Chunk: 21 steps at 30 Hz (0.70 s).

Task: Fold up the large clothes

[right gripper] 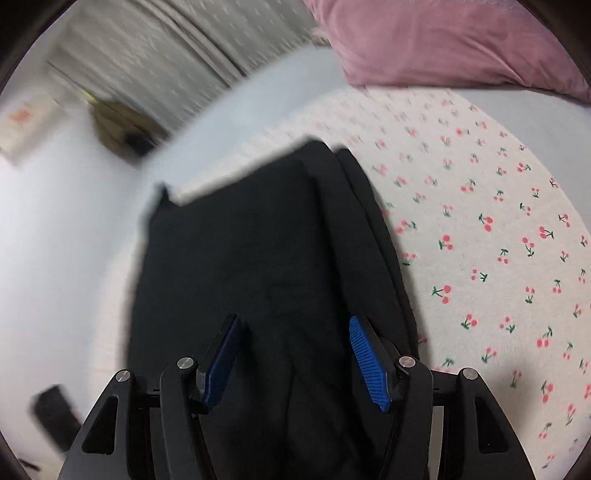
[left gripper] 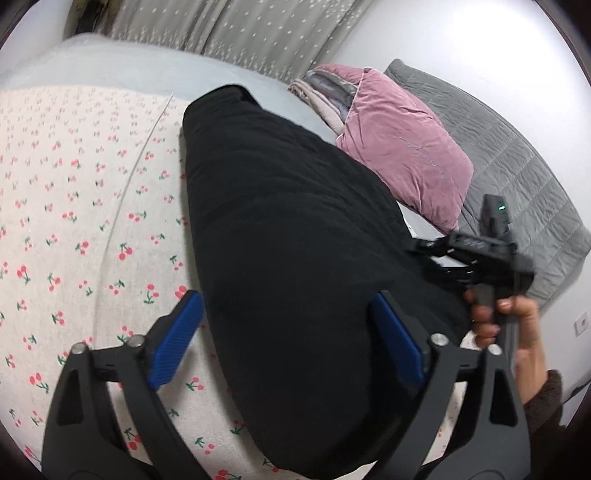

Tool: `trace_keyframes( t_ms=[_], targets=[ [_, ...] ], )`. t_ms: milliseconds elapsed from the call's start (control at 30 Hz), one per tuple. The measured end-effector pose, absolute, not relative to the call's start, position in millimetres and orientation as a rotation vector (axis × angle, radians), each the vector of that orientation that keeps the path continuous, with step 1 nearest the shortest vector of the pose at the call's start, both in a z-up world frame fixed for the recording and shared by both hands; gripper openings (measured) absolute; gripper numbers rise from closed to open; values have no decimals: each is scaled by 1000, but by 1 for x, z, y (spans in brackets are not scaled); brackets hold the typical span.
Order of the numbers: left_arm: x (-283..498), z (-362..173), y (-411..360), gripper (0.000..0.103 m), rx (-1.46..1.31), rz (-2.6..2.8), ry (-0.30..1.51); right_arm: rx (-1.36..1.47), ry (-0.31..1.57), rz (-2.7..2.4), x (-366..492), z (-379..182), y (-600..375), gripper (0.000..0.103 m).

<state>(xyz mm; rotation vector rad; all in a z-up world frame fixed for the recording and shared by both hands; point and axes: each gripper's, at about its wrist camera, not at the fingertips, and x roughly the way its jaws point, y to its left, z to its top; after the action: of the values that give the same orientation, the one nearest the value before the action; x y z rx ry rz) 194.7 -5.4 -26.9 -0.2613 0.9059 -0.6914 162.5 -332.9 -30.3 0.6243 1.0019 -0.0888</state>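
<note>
A large black garment point(left gripper: 288, 236) lies folded lengthwise as a long strip on the cherry-print sheet point(left gripper: 74, 206). My left gripper point(left gripper: 288, 332) is open, its blue pads point(left gripper: 177, 339) standing either side of the strip's near end, above it. The right gripper point(left gripper: 480, 254) shows at the strip's right edge, held by a hand. In the right wrist view the black garment point(right gripper: 258, 258) fills the middle, with layered edges on its right. My right gripper point(right gripper: 295, 358) is open over its near end, holding nothing.
A pink pillow point(left gripper: 402, 147) and folded blankets point(left gripper: 321, 92) lie beyond the garment. A grey quilted headboard point(left gripper: 517, 166) stands at the right. Curtains point(left gripper: 240, 33) hang at the back. The cherry-print sheet point(right gripper: 498, 240) extends to the right in the right wrist view.
</note>
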Motion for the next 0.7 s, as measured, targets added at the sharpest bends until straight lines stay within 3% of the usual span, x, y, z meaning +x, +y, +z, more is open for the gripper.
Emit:
trace_keyframes(
  t_ms=[33, 67, 100, 133, 200, 333, 433, 467, 600, 700],
  targets=[
    [197, -28, -5, 100, -275, -687, 921, 611, 1010, -84, 168, -36, -328, 61],
    [199, -30, -4, 100, -292, -688, 935, 600, 1003, -75, 170, -36, -323, 54],
    [200, -32, -3, 100, -307, -691, 944, 578, 985, -62, 170, -31, -318, 31],
    [202, -34, -2, 100, -325, -694, 954, 527, 947, -39, 170, -21, -310, 23],
    [204, -36, 0, 100, -355, -693, 966, 478, 838, -3, 160, 4, -300, 17],
    [203, -36, 2, 100, -391, -715, 963, 542, 626, -88, 122, 36, -319, 17],
    [201, -38, -1, 100, -368, -713, 974, 622, 867, -244, 126, -21, -338, 21],
    [201, -40, -3, 100, -367, -713, 979, 650, 887, -230, 124, -34, -340, 28],
    [201, -41, -4, 100, -390, -724, 988, 762, 782, -195, 88, -37, -351, 57],
    [201, -40, -4, 100, -391, -722, 987, 855, 755, -158, 68, -29, -368, 65]
  ],
)
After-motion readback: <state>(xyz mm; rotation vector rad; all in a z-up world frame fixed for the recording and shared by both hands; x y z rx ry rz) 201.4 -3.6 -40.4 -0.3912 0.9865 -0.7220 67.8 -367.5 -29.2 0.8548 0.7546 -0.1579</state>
